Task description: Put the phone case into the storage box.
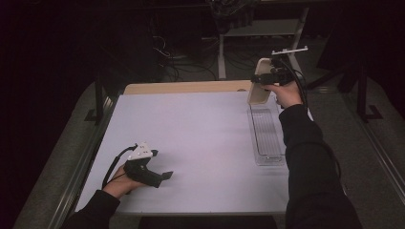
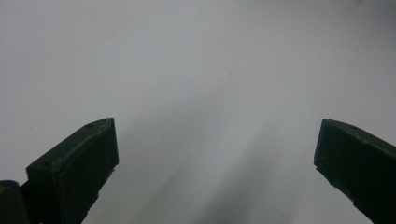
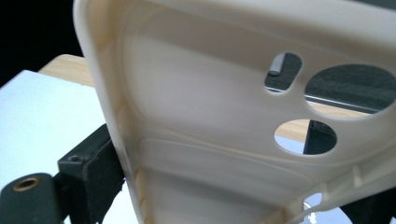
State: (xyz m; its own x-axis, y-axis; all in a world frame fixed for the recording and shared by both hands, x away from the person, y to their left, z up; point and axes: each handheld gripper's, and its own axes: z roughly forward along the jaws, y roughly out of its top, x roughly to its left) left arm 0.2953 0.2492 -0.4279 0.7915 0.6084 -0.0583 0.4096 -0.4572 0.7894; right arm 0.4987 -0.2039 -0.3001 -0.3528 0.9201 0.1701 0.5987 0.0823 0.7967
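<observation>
Two grippers show in the high view: the right gripper [image 1: 270,75] held up above the far right corner of the worktop [image 1: 200,143], the left gripper [image 1: 154,174] low over the near left part of it. Much of the cream plastic lid [image 1: 260,82] is cut off in the right gripper view, where its edges run out of the picture at the top, right and bottom; one black finger [image 3: 93,175] shows at its left rim, the other is mostly hidden behind the plastic at the lower right. From the high view the fingers are too small to make out, yet the lid hangs off the worktop in them, pinched across its width. The lid [image 3: 201,116] is pale cream, shallow, with a raised rim, rounded corners, a small slot and two round openings through which the wooden edge of the worktop shows. Its long axis stands nearly upright, tilted a little, its lower end just above the far end of the clear container [image 1: 266,136], which lies lengthwise along the right side of the worktop. The left gripper's fingers [image 2: 79,172] are spread wide over bare white surface, with nothing between them
</observation>
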